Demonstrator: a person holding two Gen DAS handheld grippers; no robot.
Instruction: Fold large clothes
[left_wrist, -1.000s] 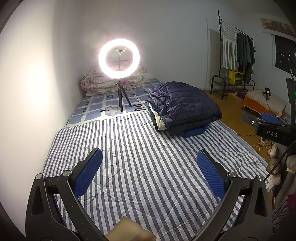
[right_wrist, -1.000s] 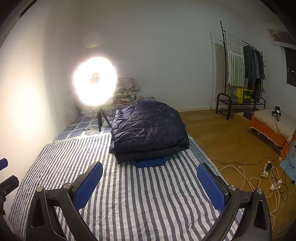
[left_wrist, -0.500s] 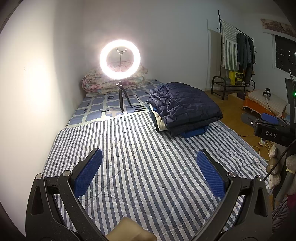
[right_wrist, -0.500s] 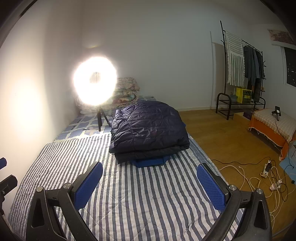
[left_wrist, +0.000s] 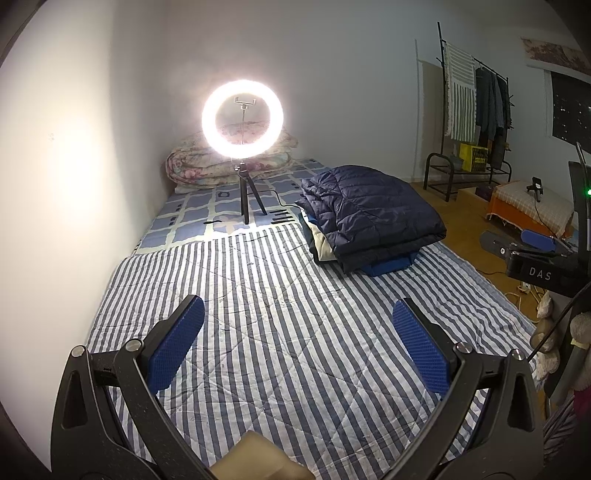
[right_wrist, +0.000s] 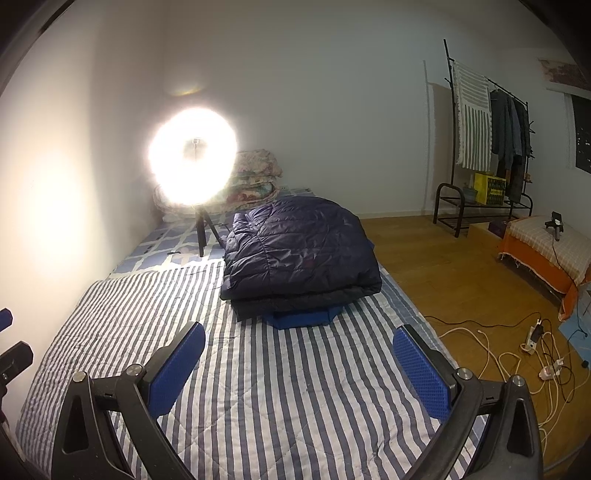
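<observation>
Left wrist view: your left gripper (left_wrist: 297, 345) hangs wide and empty over the striped quilt (left_wrist: 295, 332).
Right wrist view: your right gripper (right_wrist: 299, 363), equally wide, holds nothing.
Clothes: navy padded coat (right_wrist: 301, 249) lies folded atop a stack, beside the ring light (left_wrist: 242, 112).
Change: nothing has shifted over the last second; the stack fits a finished fold or a waiting pile.
Only left view: cream garment (left_wrist: 323, 242) inside the stack.

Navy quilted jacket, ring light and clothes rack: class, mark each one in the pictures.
Navy quilted jacket (right_wrist: 299, 251), right wrist view, middle of its folded top surface.
Ring light (left_wrist: 242, 117), left wrist view, on the phone holder stem at its centre.
Clothes rack (right_wrist: 480, 206), right wrist view, on its lower shelf.
</observation>
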